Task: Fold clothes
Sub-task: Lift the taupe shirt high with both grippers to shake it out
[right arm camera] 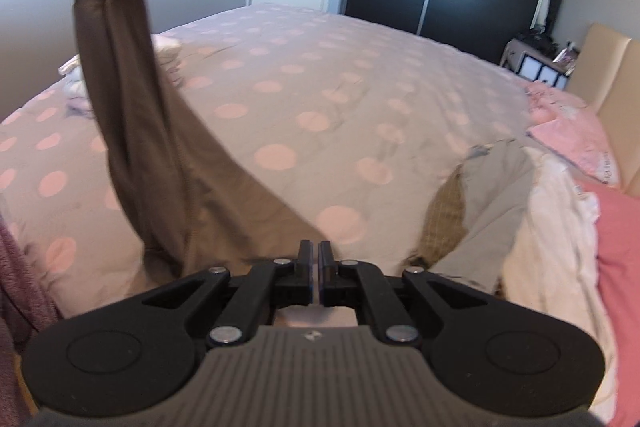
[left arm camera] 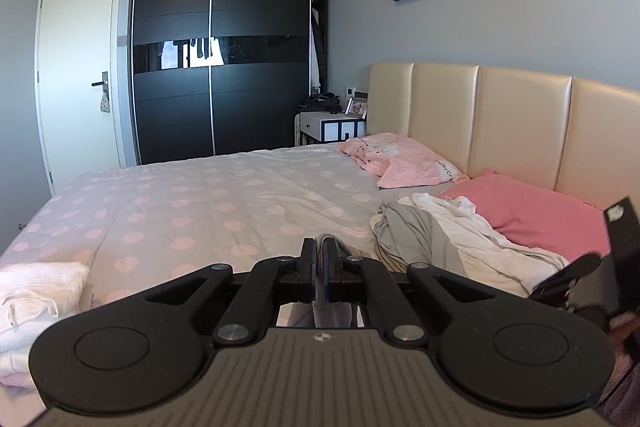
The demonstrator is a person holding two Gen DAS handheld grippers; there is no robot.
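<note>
free: dotted duvet centre | blocked right: clothes heap, pillows | left: folded stack

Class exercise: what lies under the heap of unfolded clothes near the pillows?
The unfolded clothes lie on the polka-dot bedcover, with their far edge against the dark pink pillow. Whatever sits deeper inside the heap is covered.

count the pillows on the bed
2: a pale pink pillow against the headboard, and a darker pink pillow nearer, beside the heap of clothes. Others may be hidden.
</note>
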